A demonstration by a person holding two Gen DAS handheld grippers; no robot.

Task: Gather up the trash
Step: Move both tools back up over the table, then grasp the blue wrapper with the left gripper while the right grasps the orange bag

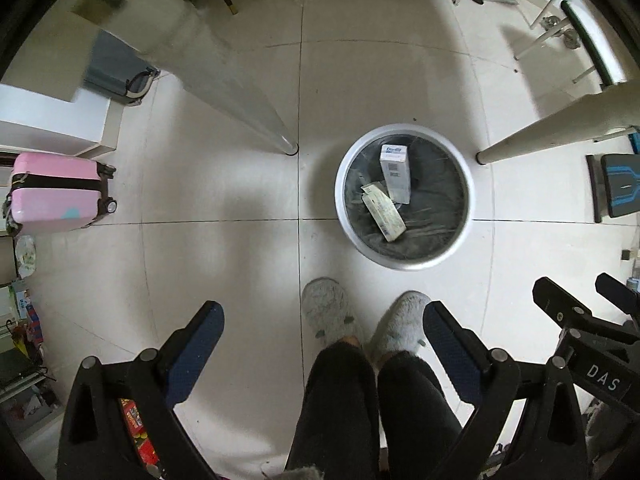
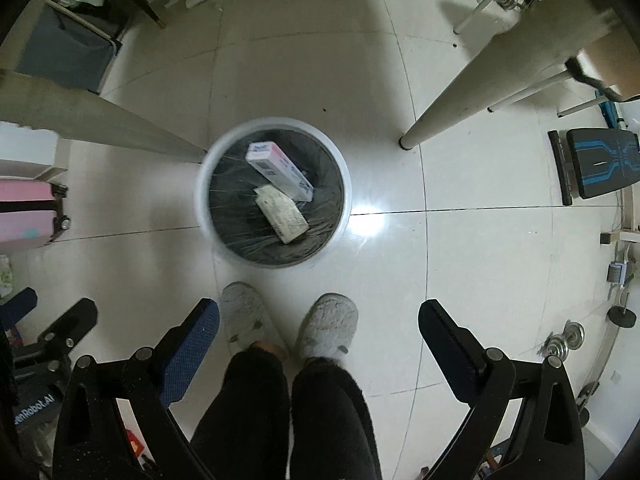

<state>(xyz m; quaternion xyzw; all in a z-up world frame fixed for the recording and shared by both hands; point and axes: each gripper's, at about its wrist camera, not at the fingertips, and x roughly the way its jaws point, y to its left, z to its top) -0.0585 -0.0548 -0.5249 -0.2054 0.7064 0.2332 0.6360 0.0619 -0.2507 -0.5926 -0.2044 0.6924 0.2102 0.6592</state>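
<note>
A round white trash bin (image 1: 404, 266) with a dark liner stands on the tiled floor; it also shows in the right wrist view (image 2: 276, 124). Inside lie a white carton (image 1: 396, 172) (image 2: 280, 168) and a flat pale packet (image 1: 384, 212) (image 2: 282, 214). My left gripper (image 1: 324, 320) is open and empty, held high above the floor, near side of the bin. My right gripper (image 2: 320, 316) is open and empty, also above the floor in front of the bin. The right gripper's body shows at the left view's right edge (image 1: 580, 320).
The person's feet in grey slippers (image 1: 324, 308) (image 2: 328, 324) stand just in front of the bin. Table legs (image 1: 280, 136) (image 2: 424, 128) flank the bin. A pink suitcase (image 1: 56, 188) lies at left, a black-and-blue bench (image 2: 600, 160) at right, clutter along the far wall.
</note>
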